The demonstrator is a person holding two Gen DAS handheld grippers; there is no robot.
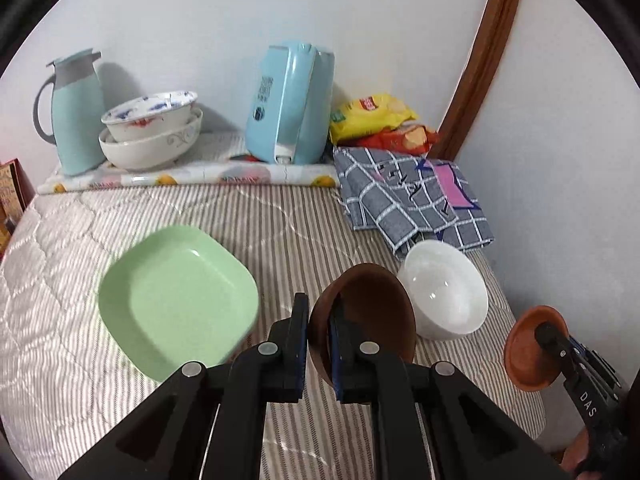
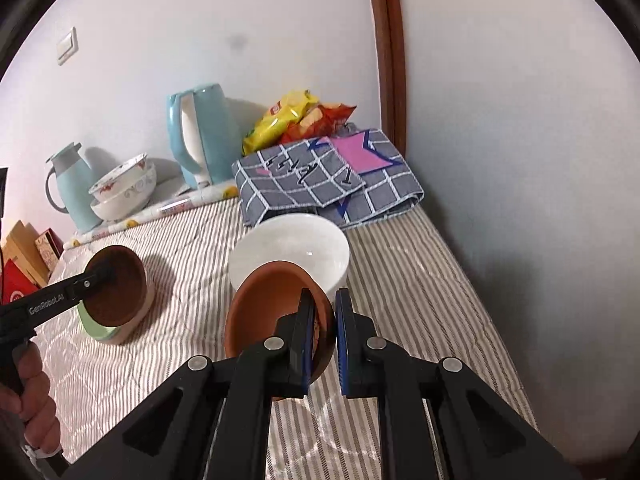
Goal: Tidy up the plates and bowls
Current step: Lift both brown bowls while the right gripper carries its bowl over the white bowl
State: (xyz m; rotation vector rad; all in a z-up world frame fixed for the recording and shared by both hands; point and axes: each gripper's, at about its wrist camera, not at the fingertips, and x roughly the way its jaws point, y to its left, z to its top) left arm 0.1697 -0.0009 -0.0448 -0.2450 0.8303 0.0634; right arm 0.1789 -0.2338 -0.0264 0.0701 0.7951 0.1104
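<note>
A: Left tool (image 1: 319,320) state?
B: Clenched on the dark brown bowl (image 1: 372,312) rim, lower centre of frame, bowl tilted, held beside the green plate (image 1: 176,300).
A: Right tool (image 2: 325,328)?
B: Clamped on the terracotta bowl (image 2: 272,308) rim, lower centre, just in front of the white bowl (image 2: 292,248) on the striped bed (image 2: 400,280).
</note>
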